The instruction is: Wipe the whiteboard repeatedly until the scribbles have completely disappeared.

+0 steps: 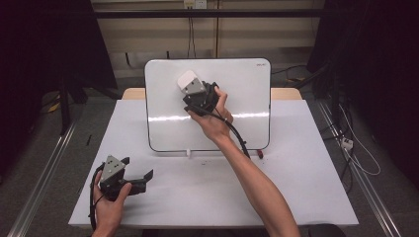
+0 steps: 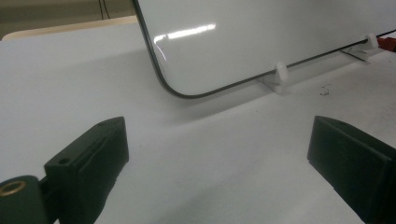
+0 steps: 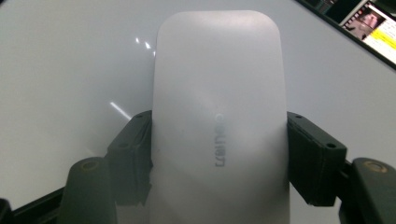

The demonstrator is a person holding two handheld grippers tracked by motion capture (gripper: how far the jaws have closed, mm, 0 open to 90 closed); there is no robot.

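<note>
Two grippers in play, only one busy. Had the right gripper (image 1: 192, 88) up at the upper left part of the glossy white whiteboard with the dark rounded frame (image 1: 237, 98), fingers (image 3: 313, 154) pinching a white rounded plastic board eraser (image 1: 187, 79) by its long sides. Held the eraser's face flat against the board, probably to wipe with even pressure. Gripped it low on the body, leaving the front end sticking out past the fingers. Looked like a firm hold, no gap at either side.

Parked the left gripper (image 1: 137, 168) near the front left of the white table (image 1: 197, 197), fingers (image 2: 93, 154) spread wide with nothing between them, pointing toward the board's lower corner. Presumably put there to stay clear of the wiping path, yet close enough to steady the board if needed.

Propped the board leaning back on small white clip feet (image 2: 282, 74), so risked tipping or sliding it by pushing hard near the top edge. Plenty of blank board to the right of and below the eraser for sweeping. Far less above and to the left before running off the rounded corner. Spotted a red marker (image 1: 260, 154) lying on the table just beside the board's lower right corner, well apart from the eraser. Lots of bare table in front, too.
</note>
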